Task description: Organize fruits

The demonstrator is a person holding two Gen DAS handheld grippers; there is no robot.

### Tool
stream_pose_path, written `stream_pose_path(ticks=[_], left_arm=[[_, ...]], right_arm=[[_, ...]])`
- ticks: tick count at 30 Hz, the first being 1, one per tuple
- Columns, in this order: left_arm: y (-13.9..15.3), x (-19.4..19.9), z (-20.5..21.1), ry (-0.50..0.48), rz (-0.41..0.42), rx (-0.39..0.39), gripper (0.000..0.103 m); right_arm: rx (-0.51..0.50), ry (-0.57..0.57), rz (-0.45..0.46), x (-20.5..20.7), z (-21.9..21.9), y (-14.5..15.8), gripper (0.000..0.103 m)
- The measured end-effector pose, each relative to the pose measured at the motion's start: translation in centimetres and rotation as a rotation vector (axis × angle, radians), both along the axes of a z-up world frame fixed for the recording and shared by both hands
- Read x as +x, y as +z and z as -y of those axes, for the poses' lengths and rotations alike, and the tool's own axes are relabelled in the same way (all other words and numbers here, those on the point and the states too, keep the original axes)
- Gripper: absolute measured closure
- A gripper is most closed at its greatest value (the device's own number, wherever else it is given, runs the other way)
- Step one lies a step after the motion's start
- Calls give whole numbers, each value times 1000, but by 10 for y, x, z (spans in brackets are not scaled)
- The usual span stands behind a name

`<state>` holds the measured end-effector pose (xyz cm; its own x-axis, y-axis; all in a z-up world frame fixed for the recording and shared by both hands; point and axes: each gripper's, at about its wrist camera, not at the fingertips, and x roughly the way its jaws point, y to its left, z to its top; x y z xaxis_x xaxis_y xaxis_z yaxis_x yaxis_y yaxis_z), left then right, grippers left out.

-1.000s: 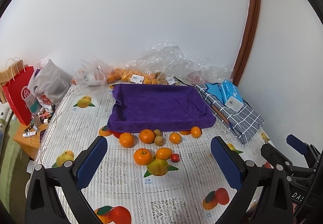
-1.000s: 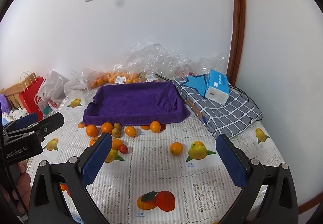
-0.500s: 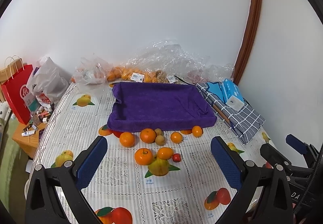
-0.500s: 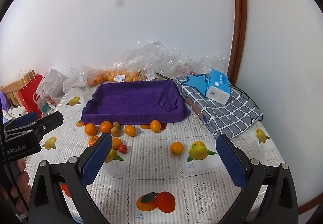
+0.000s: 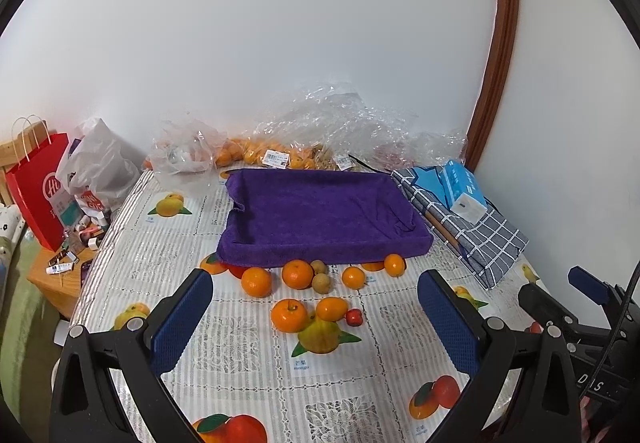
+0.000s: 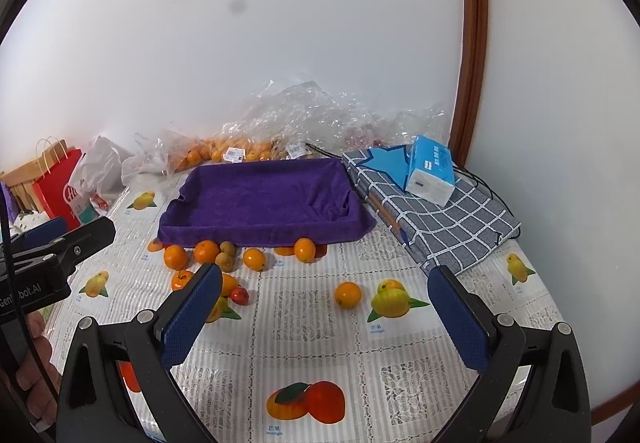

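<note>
Both grippers are hovering above the near part of the bench (image 5: 240,355), which is wearing a white cloth printed with fruit pictures. The left gripper (image 5: 316,317) is holding its jaws wide apart with nothing between them, and the right gripper (image 6: 326,317) is likewise gaping, gripping nothing. A purple tray (image 5: 320,215), draped in purple towel, is sitting toward the back of the bench with no fruit showing inside it. The loose fruits are lying on the cloth just in front of the tray's near edge: an orange (image 5: 256,282) and a second orange (image 5: 297,274) side by side, two small brown fruits (image 5: 321,283) touching each other just right of them, then a smaller orange (image 5: 353,277) and another (image 5: 395,265) close to the tray's rim. Nearer the left gripper, a stemmed orange (image 5: 289,315) is resting beside an oval orange fruit (image 5: 331,308) and a small red fruit (image 5: 353,317). In the right wrist view, one orange (image 6: 348,294) is lying well apart from the cluster, just beside a printed mango. Clear plastic bags (image 5: 340,123) holding more oranges are piled against the wall behind the tray. A blue tissue pack (image 6: 430,175) is resting on a folded checked cloth (image 6: 448,223) right of the tray, and a red paper bag (image 5: 38,183) is standing off the bench's left side.
</note>
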<state>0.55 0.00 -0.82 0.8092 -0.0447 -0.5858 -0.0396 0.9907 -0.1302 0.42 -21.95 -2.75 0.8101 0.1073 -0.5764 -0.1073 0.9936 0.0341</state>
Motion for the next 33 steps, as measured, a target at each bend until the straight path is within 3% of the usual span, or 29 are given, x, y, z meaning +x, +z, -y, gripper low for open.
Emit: stream_pose_path(ticks=[12,22,31,33], left_arm=[[-9,8,-1,13,-11,27,0],[-35,31,-12,41,-65,33,0],[-69,52,-28,31,-106,8,1],[-75,56,-34,49,-109,3,2]], right_arm=[[-33,-4,3,10,-2,-4,1],[-106,-52,-47,35,-2,-33,1],[4,-26,-99,66,17,-78,1],[-5,-30,-123,72,18,-88,6]])
